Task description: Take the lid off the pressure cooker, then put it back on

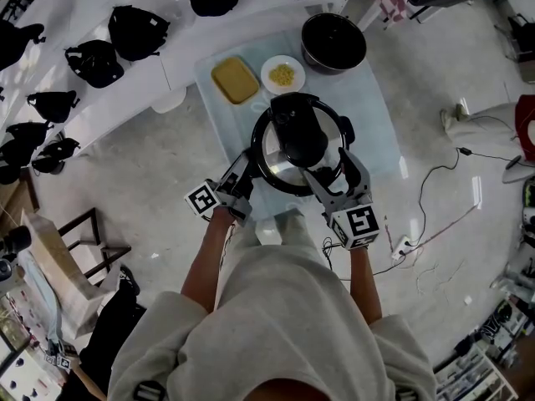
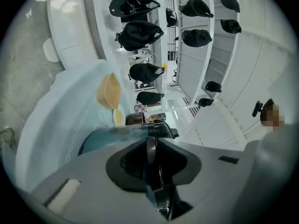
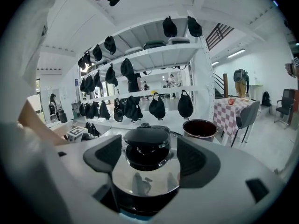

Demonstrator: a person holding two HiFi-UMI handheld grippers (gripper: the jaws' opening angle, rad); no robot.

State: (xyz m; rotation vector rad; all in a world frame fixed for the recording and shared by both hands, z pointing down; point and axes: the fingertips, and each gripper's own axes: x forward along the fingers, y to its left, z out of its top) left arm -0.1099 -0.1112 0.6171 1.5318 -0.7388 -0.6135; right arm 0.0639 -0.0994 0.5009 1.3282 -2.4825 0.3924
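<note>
The pressure cooker (image 1: 267, 170) stands on the table, with its steel lid (image 1: 272, 150) and black knob (image 1: 298, 134) on top. My left gripper (image 1: 245, 175) is at the cooker's front left, rolled onto its side. In the left gripper view its jaws (image 2: 153, 146) are shut on the lid's thin rim (image 2: 150, 148). My right gripper (image 1: 338, 174) sits at the front right. Its fingers (image 3: 108, 157) stand wide apart over the lid's steel dome (image 3: 145, 178), open and gripping nothing. The knob (image 3: 147, 146) lies just ahead of them.
A black inner pot (image 1: 333, 42), a white plate of yellow food (image 1: 282, 74) and a tan dish (image 1: 235, 79) sit behind the cooker on the pale blue table cloth (image 1: 376, 115). White shelves with black bags (image 1: 138, 32) run along the left. Cables (image 1: 435, 215) lie on the floor at the right.
</note>
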